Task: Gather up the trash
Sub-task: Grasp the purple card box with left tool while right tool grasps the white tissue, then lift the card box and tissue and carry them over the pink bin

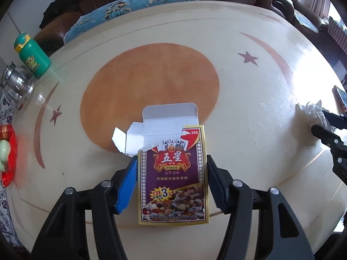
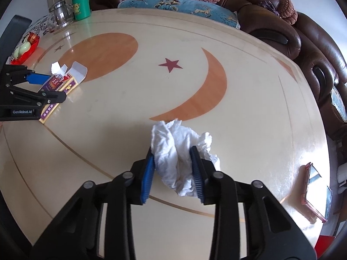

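The left claw point(image 1: 172, 173) straddles the torn, empty-looking card box point(image 1: 173, 173) on the worktop point(image 1: 249, 108), pads at its long edges; light, crushable card, so squeeze gently. The right claw point(image 2: 173, 169) pinches the soft, weightless crumpled tissue point(image 2: 180, 151) mid-bulk

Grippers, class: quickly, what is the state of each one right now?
Left gripper: closed on the card box.
Right gripper: closed on the crumpled tissue.
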`<state>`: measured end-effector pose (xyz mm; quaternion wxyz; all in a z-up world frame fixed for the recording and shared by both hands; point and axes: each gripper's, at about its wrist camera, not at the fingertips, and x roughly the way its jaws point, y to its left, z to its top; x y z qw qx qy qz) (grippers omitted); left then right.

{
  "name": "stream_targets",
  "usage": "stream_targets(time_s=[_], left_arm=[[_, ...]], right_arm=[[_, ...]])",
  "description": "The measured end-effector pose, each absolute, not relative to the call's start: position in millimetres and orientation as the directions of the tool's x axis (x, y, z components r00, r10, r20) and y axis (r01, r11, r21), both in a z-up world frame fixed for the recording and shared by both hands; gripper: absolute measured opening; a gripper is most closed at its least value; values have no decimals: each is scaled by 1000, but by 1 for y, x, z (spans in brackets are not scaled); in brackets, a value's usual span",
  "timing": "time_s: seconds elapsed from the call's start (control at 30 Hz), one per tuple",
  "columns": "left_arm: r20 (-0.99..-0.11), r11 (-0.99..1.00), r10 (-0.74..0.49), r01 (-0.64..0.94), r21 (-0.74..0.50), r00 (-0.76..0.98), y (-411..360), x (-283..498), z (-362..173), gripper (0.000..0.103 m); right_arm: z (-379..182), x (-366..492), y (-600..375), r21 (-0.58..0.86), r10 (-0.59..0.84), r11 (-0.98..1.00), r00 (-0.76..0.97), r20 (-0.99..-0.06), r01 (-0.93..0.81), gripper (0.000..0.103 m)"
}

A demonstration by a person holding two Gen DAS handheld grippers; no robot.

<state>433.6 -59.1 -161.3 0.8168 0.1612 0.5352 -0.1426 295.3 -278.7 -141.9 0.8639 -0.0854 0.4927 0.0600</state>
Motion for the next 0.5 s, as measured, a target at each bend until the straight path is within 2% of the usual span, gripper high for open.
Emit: stream_targets(time_s=[0.23, 0.5], left_arm=[[-917, 912, -59, 394, 111, 395, -56, 431, -159, 58], [-896, 910, -58, 392, 134, 440, -57, 415, -140, 58]], right_arm=[[-139, 296, -282, -67, 35, 981, 510, -860, -181, 23], [-134, 294, -278, -43, 56, 982, 503, -863, -183, 20]])
